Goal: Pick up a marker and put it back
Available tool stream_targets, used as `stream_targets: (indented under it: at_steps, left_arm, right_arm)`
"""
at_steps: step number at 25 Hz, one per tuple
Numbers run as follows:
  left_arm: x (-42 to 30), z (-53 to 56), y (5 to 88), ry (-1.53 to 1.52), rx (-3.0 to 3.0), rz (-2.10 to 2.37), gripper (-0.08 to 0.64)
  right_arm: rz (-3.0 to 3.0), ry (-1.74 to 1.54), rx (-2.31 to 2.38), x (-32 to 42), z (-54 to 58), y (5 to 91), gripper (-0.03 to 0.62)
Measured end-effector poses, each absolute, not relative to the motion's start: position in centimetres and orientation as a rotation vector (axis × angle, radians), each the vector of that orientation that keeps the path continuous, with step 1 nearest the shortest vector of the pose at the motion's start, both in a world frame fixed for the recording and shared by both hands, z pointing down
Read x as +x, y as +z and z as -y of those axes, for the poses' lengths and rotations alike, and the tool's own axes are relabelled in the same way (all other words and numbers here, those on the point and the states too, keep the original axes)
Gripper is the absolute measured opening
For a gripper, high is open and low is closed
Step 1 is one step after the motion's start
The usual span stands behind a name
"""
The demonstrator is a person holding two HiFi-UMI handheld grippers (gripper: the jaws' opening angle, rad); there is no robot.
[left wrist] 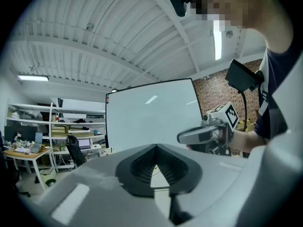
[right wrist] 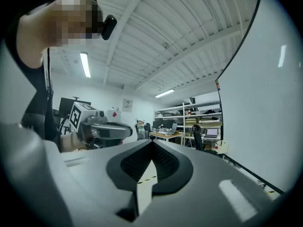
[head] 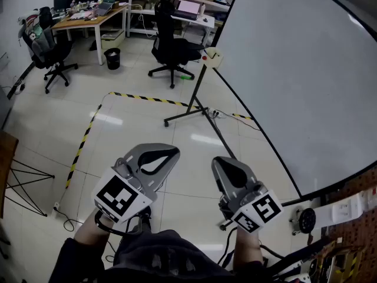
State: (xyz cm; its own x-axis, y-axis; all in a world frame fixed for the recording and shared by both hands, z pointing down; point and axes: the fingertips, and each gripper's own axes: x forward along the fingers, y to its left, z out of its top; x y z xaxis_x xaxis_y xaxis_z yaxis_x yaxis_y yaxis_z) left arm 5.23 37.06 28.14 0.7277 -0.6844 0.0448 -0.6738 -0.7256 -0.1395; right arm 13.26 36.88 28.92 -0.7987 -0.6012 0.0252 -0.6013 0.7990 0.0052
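**Left gripper** (left wrist: 156, 148): the jaws were closed tip to tip. Only floor showed through the hollow between the pads, and nothing was held.

**Right gripper** (right wrist: 152, 143): same condition, jaws together and empty.

Both were held low in front of the person, side by side but apart, pointing away over the tiled floor (head: 118, 122).

**Surroundings:**
- A large whiteboard (head: 294, 81) stood to the right on a black stand (head: 197, 96).
- A small pale box (head: 212, 56) with a red spot sat at the board's far left corner. Its purpose could not be established.
- Yellow-and-black tape (head: 147, 98) crossed the floor beyond the grippers.
- An office chair (head: 171, 46) and a desk (head: 94, 13) stood at the far side.

**Marker:** it was not found in any view, so its location could not be told. In my judgement, the board's lower edge was the likely place.

**Assessment:** the task appeared not to have begun. To do the pick-up well, the marker should first be brought into sight. The chosen gripper should be opened wide before the approach. The jaws should then close across the barrel near its middle, so that it does not swing on lifting.
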Motion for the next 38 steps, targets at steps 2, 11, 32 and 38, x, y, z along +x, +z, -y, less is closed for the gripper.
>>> stream_targets:
  at_steps: [2, 11, 32, 38]
  left_arm:
    - [3.5, -33.5, 27.5, -0.137, -2.812, -1.096, 0.006]
    - [-1.0, -21.5, 27.0, -0.159, -2.828, -1.034, 0.006]
    - [4.4, 10.0, 27.3, -0.213, -2.845, -1.210, 0.006]
    - [4.5, 17.4, 27.6, -0.218, -2.831, -1.204, 0.006]
  right_arm:
    - [2.950, -0.010, 1.005, 11.4, -33.3, 28.5, 0.002]
    - [2.927, 0.012, 1.038, 6.4, -21.9, 29.0, 0.002]
    - [2.948, 0.069, 0.862, 12.1, 9.6, 28.6, 0.002]
    - [2.919, 0.075, 0.851, 12.4, 16.5, 29.5, 0.002]
